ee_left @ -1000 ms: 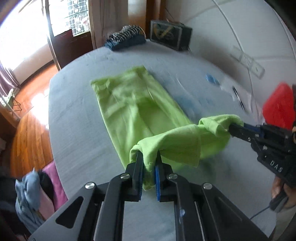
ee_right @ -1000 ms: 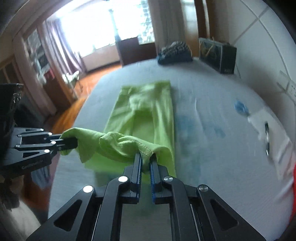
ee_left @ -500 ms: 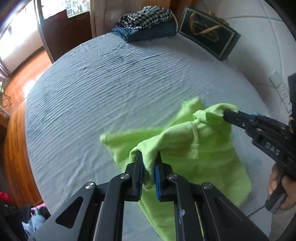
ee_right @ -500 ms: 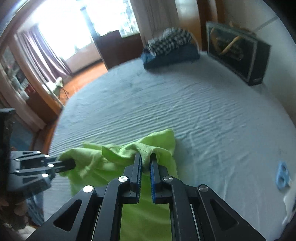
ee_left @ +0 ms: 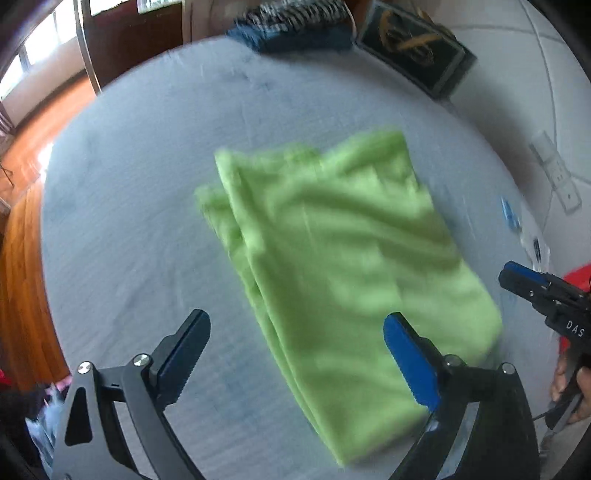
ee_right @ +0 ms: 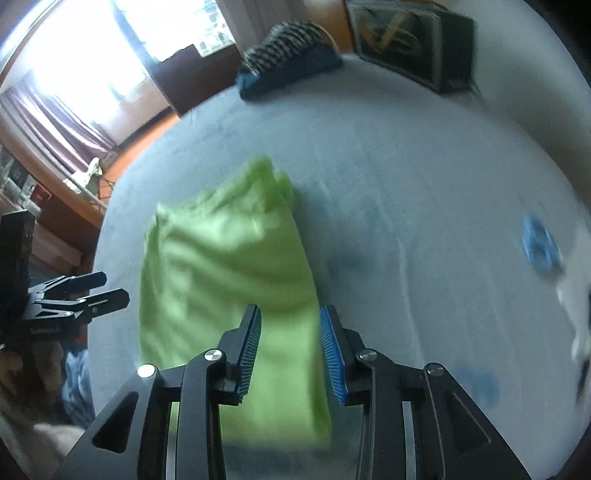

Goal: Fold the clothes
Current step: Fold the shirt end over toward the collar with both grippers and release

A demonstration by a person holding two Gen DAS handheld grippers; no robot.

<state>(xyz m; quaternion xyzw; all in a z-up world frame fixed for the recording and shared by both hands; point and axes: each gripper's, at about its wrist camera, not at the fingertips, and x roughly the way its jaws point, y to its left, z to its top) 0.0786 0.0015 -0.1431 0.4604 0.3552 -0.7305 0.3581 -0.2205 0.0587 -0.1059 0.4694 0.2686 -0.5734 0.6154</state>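
Note:
A lime-green garment [ee_left: 340, 266] lies folded in layers on the grey bed sheet [ee_left: 147, 192], blurred by motion. My left gripper [ee_left: 295, 347] hovers over its near end, open wide, with nothing between the blue pads. The right gripper [ee_left: 517, 280] shows at the right edge of the left wrist view, past the cloth's right side. In the right wrist view the same green garment [ee_right: 221, 266] lies ahead, and my right gripper [ee_right: 290, 350] stands open above its near edge. The left gripper [ee_right: 92, 291] appears at the left there, open, beside the cloth.
A stack of folded dark and checked clothes [ee_left: 291, 26] sits at the bed's far end, next to a dark framed box [ee_left: 417, 51]. A small blue object [ee_right: 537, 245] lies on the sheet at right. Wooden floor [ee_left: 22, 236] runs along the left side.
Both grippers let go of the green garment and opened. The cloth, held up by two corners before, now lies flat in a folded stack, and both grippers have drawn back.

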